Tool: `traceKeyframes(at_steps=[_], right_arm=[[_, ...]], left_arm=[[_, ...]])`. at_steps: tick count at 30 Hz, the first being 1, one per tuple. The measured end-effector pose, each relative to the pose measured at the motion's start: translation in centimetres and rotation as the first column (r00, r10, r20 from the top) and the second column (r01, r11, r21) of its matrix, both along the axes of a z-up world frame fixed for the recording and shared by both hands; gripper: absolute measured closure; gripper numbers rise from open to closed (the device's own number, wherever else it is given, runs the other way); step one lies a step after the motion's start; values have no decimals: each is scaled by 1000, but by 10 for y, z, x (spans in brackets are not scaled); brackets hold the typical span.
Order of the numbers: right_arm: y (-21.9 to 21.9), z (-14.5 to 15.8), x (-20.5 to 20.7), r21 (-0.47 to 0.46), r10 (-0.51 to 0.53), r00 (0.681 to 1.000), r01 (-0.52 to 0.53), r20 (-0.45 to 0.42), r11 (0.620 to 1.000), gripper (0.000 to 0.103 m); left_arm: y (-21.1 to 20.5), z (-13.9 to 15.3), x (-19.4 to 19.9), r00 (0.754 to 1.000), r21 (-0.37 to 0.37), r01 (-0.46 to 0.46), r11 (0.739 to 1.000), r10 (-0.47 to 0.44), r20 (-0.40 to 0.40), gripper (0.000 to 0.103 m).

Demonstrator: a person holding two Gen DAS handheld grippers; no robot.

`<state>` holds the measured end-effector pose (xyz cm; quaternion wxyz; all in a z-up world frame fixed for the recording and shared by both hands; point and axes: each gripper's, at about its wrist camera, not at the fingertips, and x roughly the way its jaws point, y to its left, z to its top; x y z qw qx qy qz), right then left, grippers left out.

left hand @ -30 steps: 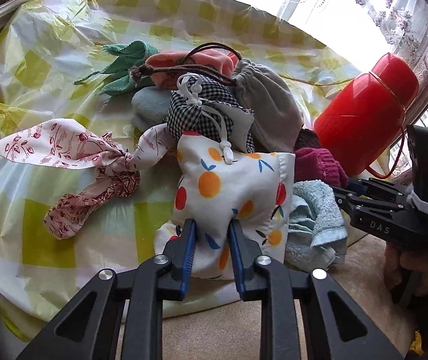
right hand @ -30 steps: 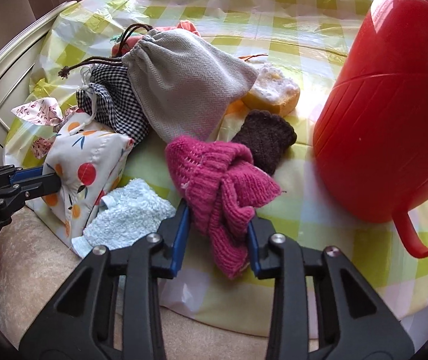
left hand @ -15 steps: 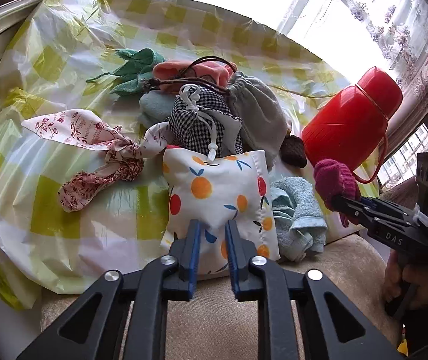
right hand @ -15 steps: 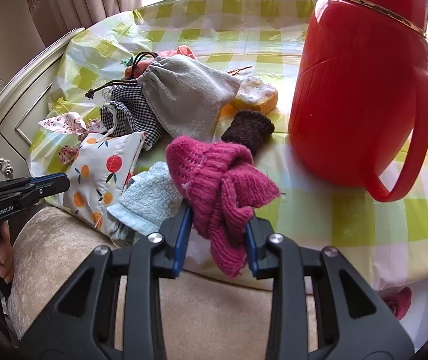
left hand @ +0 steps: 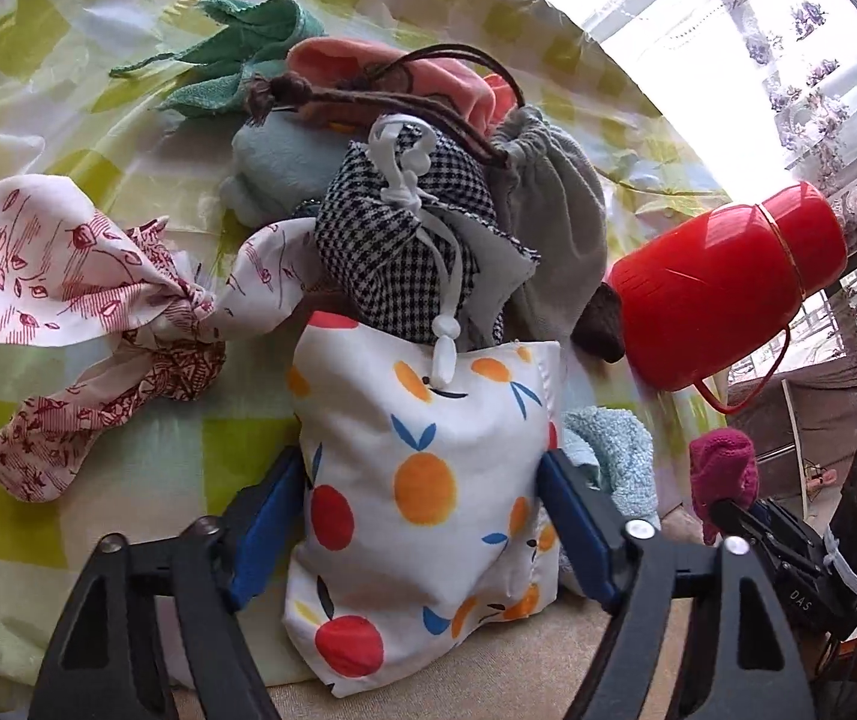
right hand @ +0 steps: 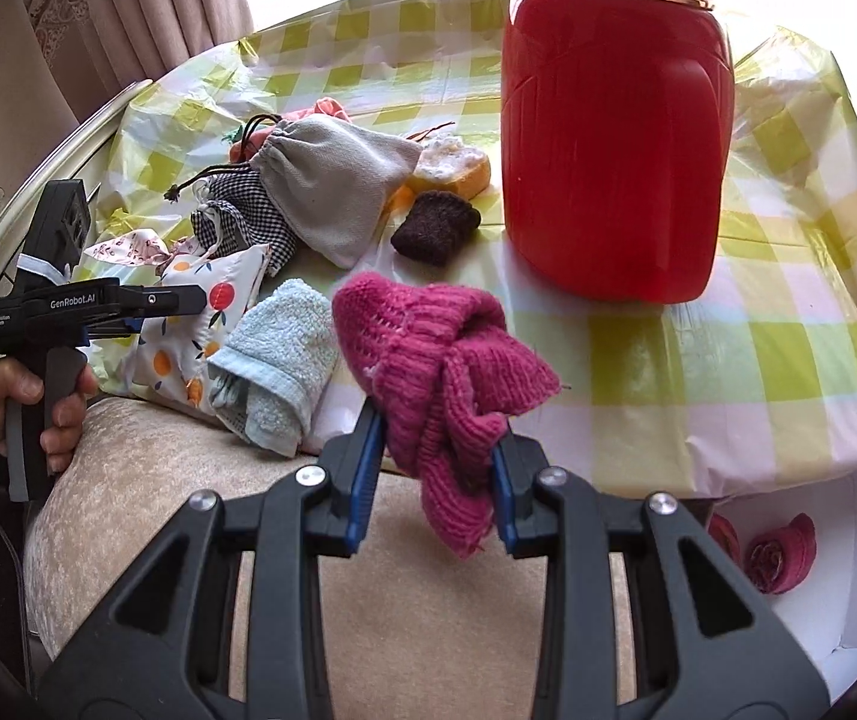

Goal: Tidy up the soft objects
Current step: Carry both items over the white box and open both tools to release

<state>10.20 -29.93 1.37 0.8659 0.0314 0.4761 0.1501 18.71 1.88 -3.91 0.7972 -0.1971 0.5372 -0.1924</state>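
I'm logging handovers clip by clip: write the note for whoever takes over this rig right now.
Left claw: jaws have just been opening; the fruit-print pouch sits between them at the table's near edge, and whether the pads touch it is unclear.
Right claw: shut on the pink knit hat, lifted clear of the tablecloth.
On the table: blue towel, checked pouch, grey drawstring bag, brown knit piece, floral scarf, red jug.
Done: hat picked up.
Left: put the hat away, then sort the rest of the pile.
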Motion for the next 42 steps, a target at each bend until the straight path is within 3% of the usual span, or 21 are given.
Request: traceKeyframes(at_steps=[4,11,18,30,42], right_arm=[[-9,1,-5,11,-18,1000,18,-2,1000,67],[-26,4,-16,27,-53,999,53,2,998,67],[-46,8,-29,37,-83,997,83,4,996,67],[-115,19,-60,32,-219,976,219,1,975,67],[-218,30,-96,-38,-443,896,443,12,896,67]], left_arm=[[0,4,-9,1000,3,-9,1000,9,15,43],[2,41,-50,988,21,-88,996,84,127,43],[-25,74,-85,973,55,-69,996,55,224,43],[-113,87,-99,966,6,106,994,-105,236,43],[-241,82,-107,919,-44,346,937,-329,219,42]])
